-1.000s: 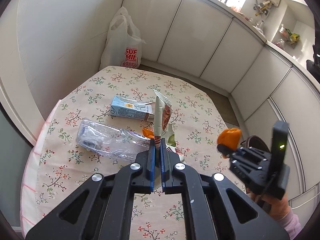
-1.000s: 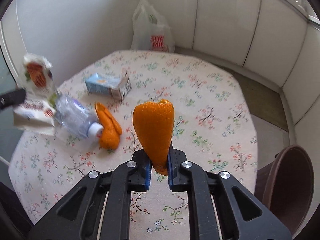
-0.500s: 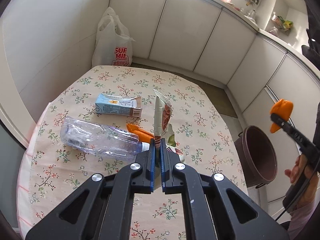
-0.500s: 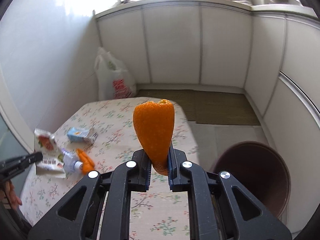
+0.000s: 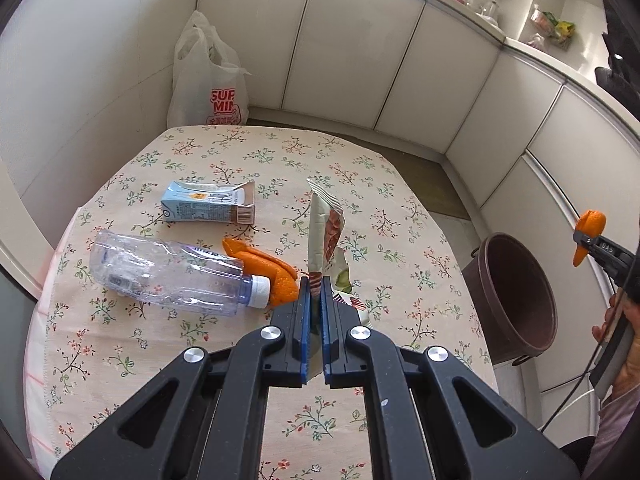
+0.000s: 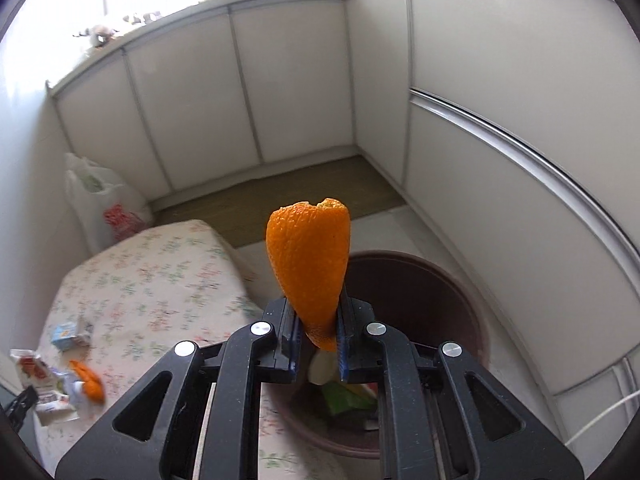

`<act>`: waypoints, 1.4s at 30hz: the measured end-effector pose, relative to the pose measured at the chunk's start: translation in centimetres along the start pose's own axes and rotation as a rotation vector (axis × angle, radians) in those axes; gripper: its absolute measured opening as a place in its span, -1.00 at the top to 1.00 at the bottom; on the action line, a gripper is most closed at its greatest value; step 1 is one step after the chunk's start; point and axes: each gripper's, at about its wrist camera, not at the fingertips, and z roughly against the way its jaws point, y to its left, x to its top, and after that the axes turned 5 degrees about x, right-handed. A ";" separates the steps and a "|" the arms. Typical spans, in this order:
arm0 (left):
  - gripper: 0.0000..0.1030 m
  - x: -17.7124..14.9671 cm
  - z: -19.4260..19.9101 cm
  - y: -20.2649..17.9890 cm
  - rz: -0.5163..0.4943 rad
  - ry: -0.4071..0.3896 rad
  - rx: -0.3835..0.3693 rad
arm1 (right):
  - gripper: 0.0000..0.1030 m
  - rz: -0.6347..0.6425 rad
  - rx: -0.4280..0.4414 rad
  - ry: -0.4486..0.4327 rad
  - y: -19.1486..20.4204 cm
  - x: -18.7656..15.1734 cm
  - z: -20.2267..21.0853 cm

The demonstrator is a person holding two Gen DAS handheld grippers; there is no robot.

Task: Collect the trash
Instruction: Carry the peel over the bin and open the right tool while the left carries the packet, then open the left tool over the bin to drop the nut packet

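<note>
Each black plastic two-finger gripper, left (image 5: 315,294) and right (image 6: 315,334), has hollowed-out arms, blue-edged fingers (image 5: 304,312) and silver screws (image 5: 272,333). At 4 o'clock, a pale lilac sleeve (image 5: 614,436).

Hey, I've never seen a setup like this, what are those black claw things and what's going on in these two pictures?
No robot here: a person holds a two-finger gripper in each hand, and each gripper carries a wide-angle camera that looks along its fingers. That gives the two views.

In the left view, the left gripper is shut on a snack wrapper above a table with a floral cloth. On it lie a crushed plastic bottle, a blue drink carton and an orange peel.

In the right view, the right gripper holds another piece of orange peel over a brown bin on the floor beside the table. Its jaws have just been opening, with the peel between them. Some rubbish already lies in the bin.
</note>
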 end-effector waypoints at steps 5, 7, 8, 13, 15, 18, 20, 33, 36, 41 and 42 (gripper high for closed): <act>0.91 -0.2 -0.3 -0.7 -0.012 0.001 -0.006 | -0.28 0.018 -0.137 -0.028 -0.4 -0.1 0.2; 0.92 -0.1 -0.3 -1.0 -0.011 0.003 -0.011 | -0.64 -0.003 -0.182 -0.086 -0.7 -0.1 1.1; 0.92 -0.1 -0.3 -1.2 -0.009 0.005 -0.017 | -0.71 -0.017 -0.192 -0.119 -0.9 0.1 1.7; 0.91 0.2 -0.1 -3.9 -0.039 -0.004 -0.051 | -0.86 -0.093 -0.189 -0.210 -2.4 0.9 3.7; 0.91 0.4 0.0 -5.3 -0.041 -0.011 -0.076 | -0.86 -0.124 -0.176 -0.220 -3.4 1.1 4.3; 0.91 0.9 -0.2 -8.0 -0.039 0.000 -0.140 | -0.86 -0.182 -0.145 -0.217 -4.9 1.3 4.6; 0.91 1.4 -0.3 -10.4 -0.057 0.001 -0.184 | -0.86 -0.231 -0.127 -0.213 -6.1 1.5 4.6; 0.89 1.4 -3.9 -24.5 -0.180 0.095 -0.343 | -0.86 -0.532 -0.040 -0.206 -14.0 1.0 4.5; 0.89 0.7 -5.4 -26.4 -0.194 0.137 -0.358 | -0.86 -0.553 -0.034 -0.207 -14.5 1.0 4.3; 0.89 -0.2 -7.0 -28.4 -0.208 0.198 -0.374 | -0.86 -0.591 -0.011 -0.203 -14.9 0.9 3.8; 0.89 -0.3 -7.3 -28.7 -0.206 0.208 -0.377 | -0.86 -0.595 -0.006 -0.199 -14.9 0.9 3.8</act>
